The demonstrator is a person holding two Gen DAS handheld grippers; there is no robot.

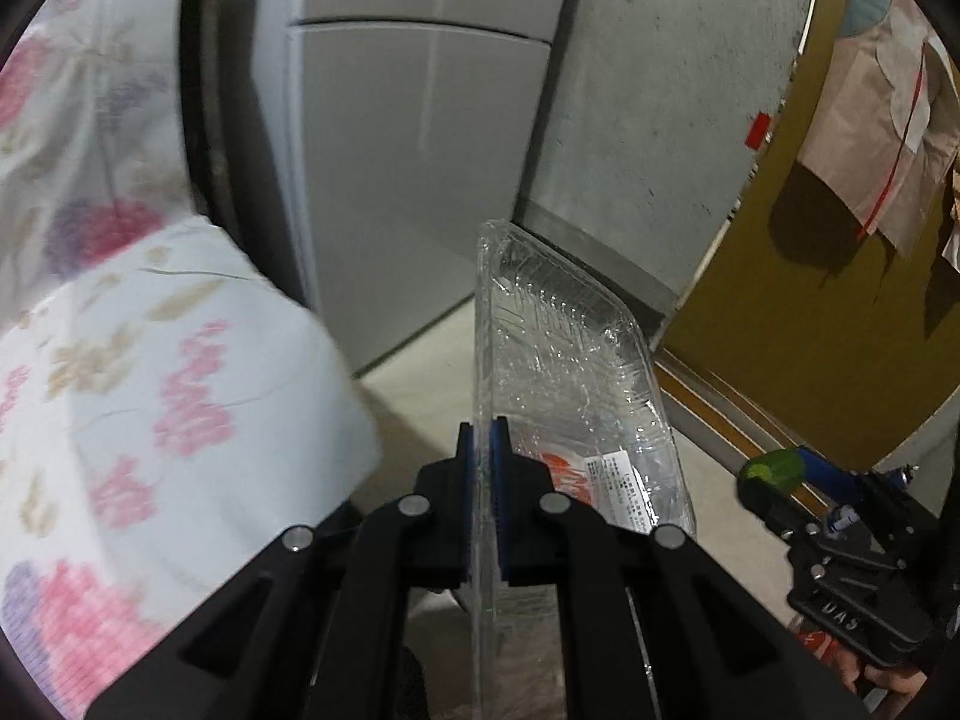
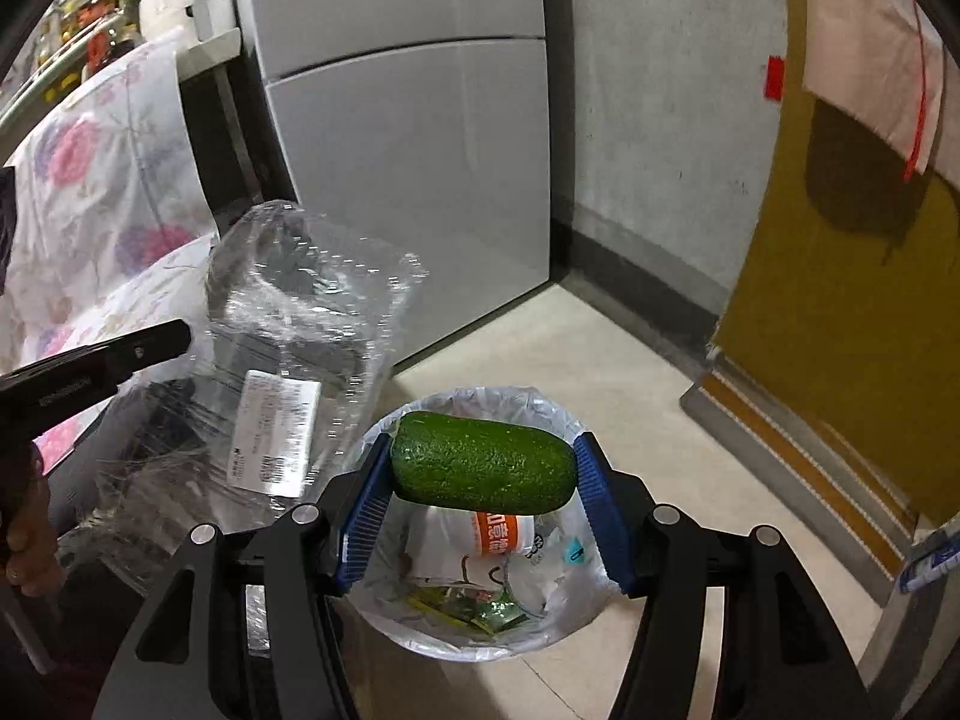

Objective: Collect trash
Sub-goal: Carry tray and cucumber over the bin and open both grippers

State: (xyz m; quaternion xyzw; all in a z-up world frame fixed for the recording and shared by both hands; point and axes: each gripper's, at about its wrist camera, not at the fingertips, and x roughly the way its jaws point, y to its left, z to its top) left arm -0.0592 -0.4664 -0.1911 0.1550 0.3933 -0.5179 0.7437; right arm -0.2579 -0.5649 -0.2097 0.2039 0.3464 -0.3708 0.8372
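Note:
My left gripper is shut on the rim of a clear plastic food tray with a white and orange label, held upright in the air. The tray also shows in the right wrist view, left of the bin. My right gripper is shut on a green avocado, held sideways directly above a round trash bin with a white liner. The bin holds wrappers and packets. In the left wrist view the right gripper with the avocado is at the right.
A grey fridge stands behind the bin against a concrete wall. A floral cloth covers furniture at the left. A mustard door with a raised threshold is at the right. The floor is pale tile.

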